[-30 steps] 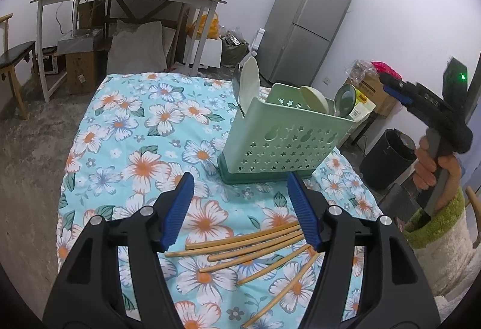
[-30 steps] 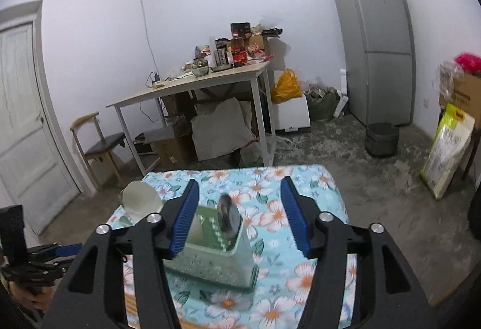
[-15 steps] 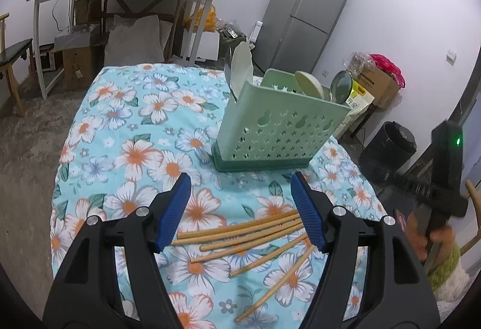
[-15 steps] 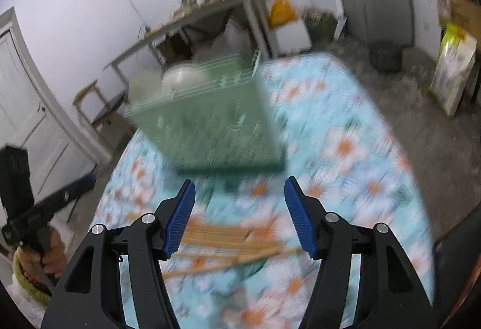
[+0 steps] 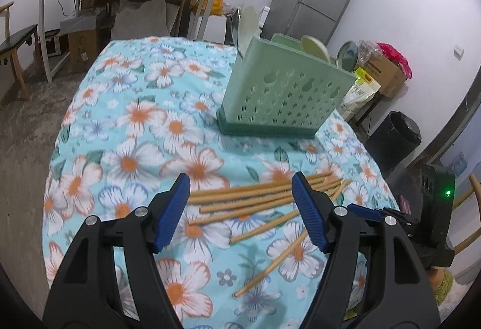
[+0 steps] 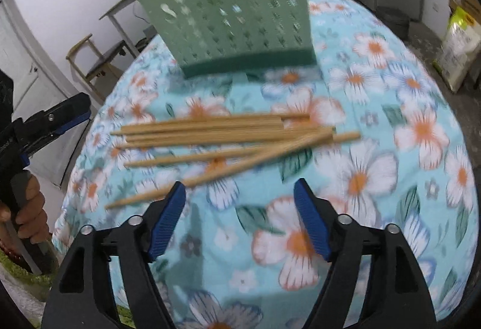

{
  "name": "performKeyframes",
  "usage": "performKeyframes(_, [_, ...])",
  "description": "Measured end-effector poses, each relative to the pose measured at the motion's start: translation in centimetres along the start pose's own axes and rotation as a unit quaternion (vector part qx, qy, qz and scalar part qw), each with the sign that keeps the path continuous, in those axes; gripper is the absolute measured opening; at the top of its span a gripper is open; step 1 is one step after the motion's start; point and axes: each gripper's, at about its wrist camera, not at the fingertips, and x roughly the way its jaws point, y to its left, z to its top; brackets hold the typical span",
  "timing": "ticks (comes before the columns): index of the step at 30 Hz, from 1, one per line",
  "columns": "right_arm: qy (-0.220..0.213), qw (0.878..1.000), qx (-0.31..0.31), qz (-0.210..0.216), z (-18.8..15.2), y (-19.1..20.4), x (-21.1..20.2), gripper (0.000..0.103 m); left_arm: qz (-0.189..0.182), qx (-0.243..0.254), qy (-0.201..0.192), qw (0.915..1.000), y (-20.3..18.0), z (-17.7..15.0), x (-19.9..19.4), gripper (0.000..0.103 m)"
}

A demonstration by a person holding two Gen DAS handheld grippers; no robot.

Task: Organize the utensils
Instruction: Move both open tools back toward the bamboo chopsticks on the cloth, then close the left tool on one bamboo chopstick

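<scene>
Both grippers hang over the table, and nothing is picked up yet, so this looks like the approach to the first grab. The left gripper [image 5: 240, 208] holds its jaws wide and empty, with the near ends of the chopsticks [image 5: 255, 199] lying on the floral cloth [image 5: 132, 118] right between and just beyond its fingertips. The right gripper [image 6: 239, 214] is opening its jaws, nothing between them; from its side the chopsticks [image 6: 216, 133] lie just ahead, one stray tip reaching beside its left jaw. Next, by the look of it, a jaw pair must drop astride a stick or two and close. Further ahead of both jaws stands the green utensil basket [image 5: 282, 91], upright, already holding spoons, well apart from the sticks. The cloth between is bare, good room, but the table edge curves away close on each side.
</scene>
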Motion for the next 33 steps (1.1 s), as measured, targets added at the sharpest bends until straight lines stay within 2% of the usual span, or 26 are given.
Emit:
performKeyframes(2, [-0.006, 1.000, 0.008, 0.003, -0.8, -0.4, 0.2, 0.079, -0.002, -0.003, 0.004, 1.0000, 0.0, -0.5, 0.2, 0.066])
performKeyframes(6, [-0.009, 1.000, -0.005, 0.007, -1.3, 0.3, 0.1, 0.097, -0.001, -0.007, 0.008, 0.9999, -0.2, -1.2, 0.4, 0.066])
performKeyframes(25, [-0.035, 0.999, 0.023, 0.026, -2.0, -0.3, -0.2, 0.097, 0.006, -0.020, 0.017, 0.9996, 0.4, -1.5, 0.6, 0.066])
performKeyframes(29, [-0.037, 0.999, 0.015, 0.034, -2.2, -0.5, -0.4, 0.097, 0.008, -0.019, 0.016, 0.9997, 0.2, -1.5, 0.7, 0.066])
performKeyframes(33, [-0.027, 0.999, -0.002, 0.025, -2.4, -0.1, -0.6, 0.097, 0.007, -0.009, 0.012, 0.9999, -0.8, -1.4, 0.8, 0.066])
